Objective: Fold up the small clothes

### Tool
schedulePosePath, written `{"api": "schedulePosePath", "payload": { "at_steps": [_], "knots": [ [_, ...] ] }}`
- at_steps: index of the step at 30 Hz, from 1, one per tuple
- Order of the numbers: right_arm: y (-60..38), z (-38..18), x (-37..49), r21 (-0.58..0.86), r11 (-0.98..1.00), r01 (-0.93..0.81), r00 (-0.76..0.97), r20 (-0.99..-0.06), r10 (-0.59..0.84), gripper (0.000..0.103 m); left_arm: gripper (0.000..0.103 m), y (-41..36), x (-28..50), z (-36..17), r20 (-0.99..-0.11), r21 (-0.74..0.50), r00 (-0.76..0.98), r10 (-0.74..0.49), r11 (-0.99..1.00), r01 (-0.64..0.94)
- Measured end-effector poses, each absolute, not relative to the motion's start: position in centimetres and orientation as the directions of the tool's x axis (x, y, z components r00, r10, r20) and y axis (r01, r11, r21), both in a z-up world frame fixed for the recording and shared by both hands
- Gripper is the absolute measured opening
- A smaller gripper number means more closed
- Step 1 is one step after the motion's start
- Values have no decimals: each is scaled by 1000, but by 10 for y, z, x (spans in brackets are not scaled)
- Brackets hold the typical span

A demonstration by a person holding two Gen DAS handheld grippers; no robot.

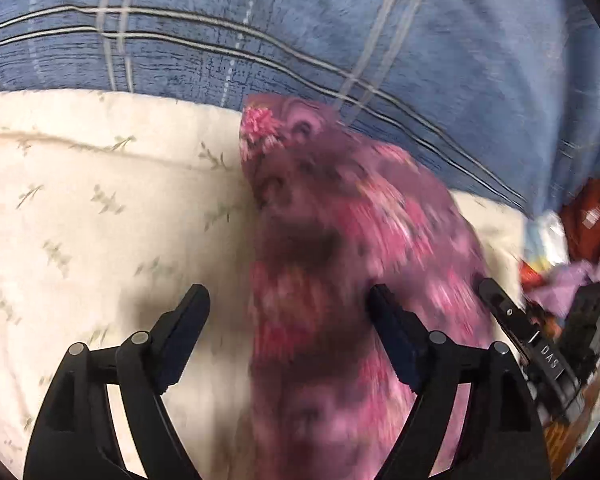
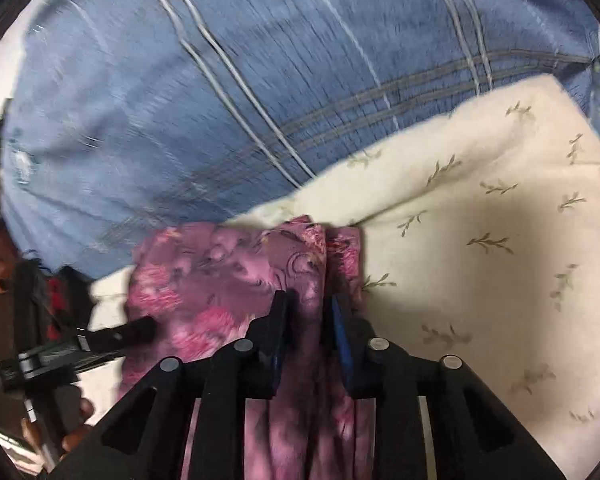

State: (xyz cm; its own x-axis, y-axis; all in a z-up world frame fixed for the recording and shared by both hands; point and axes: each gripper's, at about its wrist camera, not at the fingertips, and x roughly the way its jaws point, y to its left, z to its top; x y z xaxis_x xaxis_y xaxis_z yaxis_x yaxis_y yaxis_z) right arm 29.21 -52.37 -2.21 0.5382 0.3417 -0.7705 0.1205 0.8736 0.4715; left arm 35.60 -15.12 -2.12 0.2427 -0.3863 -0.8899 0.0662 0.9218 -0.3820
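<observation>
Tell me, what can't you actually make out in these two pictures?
- Purple floral garment: motion blur in the left wrist view smears its shape and folds.
- Its lower part: cut off by the bottom edge in both views.
- Right gripper: bunched cloth fills the narrow gap, hiding how much is pinched.
- Pile of clothes: blurred and cut by the right edge; items unclear.
- Left gripper: open; touching the cloth or not is unclear.

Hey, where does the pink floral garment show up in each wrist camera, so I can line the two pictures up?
Left wrist view: the pink floral garment runs from centre to the bottom edge, blurred, between the open left gripper fingers.
Right wrist view: it sits lower centre, with the right gripper pinching a fold.
Shared landmark: the cream leaf-print cloth beneath it, with the blue plaid fabric beyond.
</observation>
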Motion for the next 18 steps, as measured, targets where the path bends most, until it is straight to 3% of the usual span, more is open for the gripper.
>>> {"api": "schedulePosePath", "payload": {
  "at_steps": [2, 4, 8, 12, 15, 18],
  "knots": [
    [-528, -10, 268, 552, 833, 41, 539, -714, 447, 31, 82, -139, 329, -10, -868, -409, 264, -420, 907, 98],
    [-532, -7, 241, 563, 826, 26, 536, -705, 464, 45, 82, -125, 300, -6, -850, -434, 273, -451, 893, 123],
    [-535, -29, 203, 607, 792, 58, 515, -698, 497, 45, 82, -123, 262, -24, -836, -488, 240, -494, 868, 89],
    [-516, -16, 190, 472, 881, -25, 571, -717, 400, 15, 82, -125, 250, -27, -848, -482, 221, -481, 874, 55],
    [-527, 6, 173, 481, 875, -49, 653, -648, 392, 13, 82, -127, 238, -20, -865, -409, 285, -414, 909, 82],
    [-527, -24, 181, 411, 912, 12, 587, -741, 326, 13, 84, -140, 236, -35, -898, -332, 272, -346, 938, 97]
  ]
}}
